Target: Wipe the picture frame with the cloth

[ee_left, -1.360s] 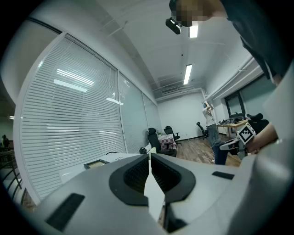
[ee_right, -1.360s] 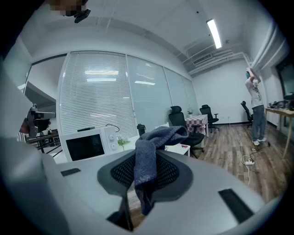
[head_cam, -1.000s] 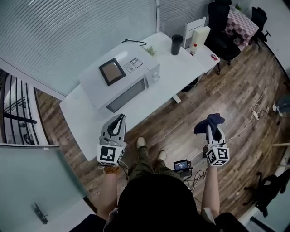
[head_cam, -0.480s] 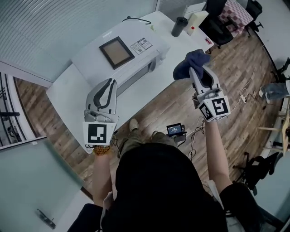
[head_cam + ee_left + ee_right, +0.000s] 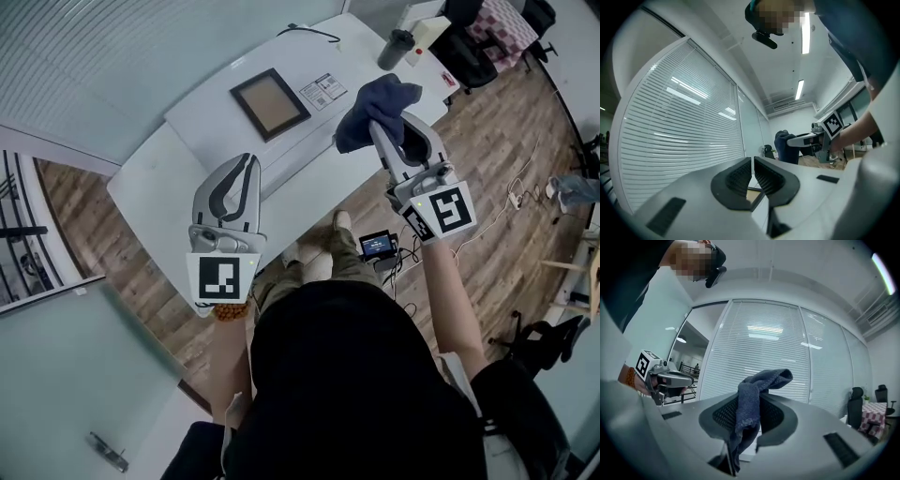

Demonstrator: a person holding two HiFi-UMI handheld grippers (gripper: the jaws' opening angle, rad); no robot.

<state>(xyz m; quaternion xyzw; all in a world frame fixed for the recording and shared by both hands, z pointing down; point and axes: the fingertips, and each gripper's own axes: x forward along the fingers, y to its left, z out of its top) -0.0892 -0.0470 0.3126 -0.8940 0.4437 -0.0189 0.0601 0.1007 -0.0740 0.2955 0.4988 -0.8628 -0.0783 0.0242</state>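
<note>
The picture frame [image 5: 270,102], dark-rimmed with a brown middle, lies flat on top of a white microwave [image 5: 214,124]. My right gripper [image 5: 382,127] is shut on a dark blue cloth [image 5: 375,105], held level above the microwave's right end, just right of the frame. In the right gripper view the cloth [image 5: 761,378] bunches up between the jaws of the right gripper [image 5: 749,416] and hangs below them. My left gripper [image 5: 251,162] is shut and empty, over the table's front edge, short of the frame. The left gripper view shows the left gripper [image 5: 753,171] with its pads together.
The microwave stands on a long white table [image 5: 155,199] along a wall of blinds. A black cup [image 5: 397,47] and a white carton [image 5: 427,28] stand at the table's far right end. Office chairs [image 5: 469,58] are beyond. A small screen device [image 5: 378,246] and cables lie on the wood floor.
Both grippers rose and moved forward to the table. The right one carried the cloth from low over the floor up to beside the frame; the left moved less.
</note>
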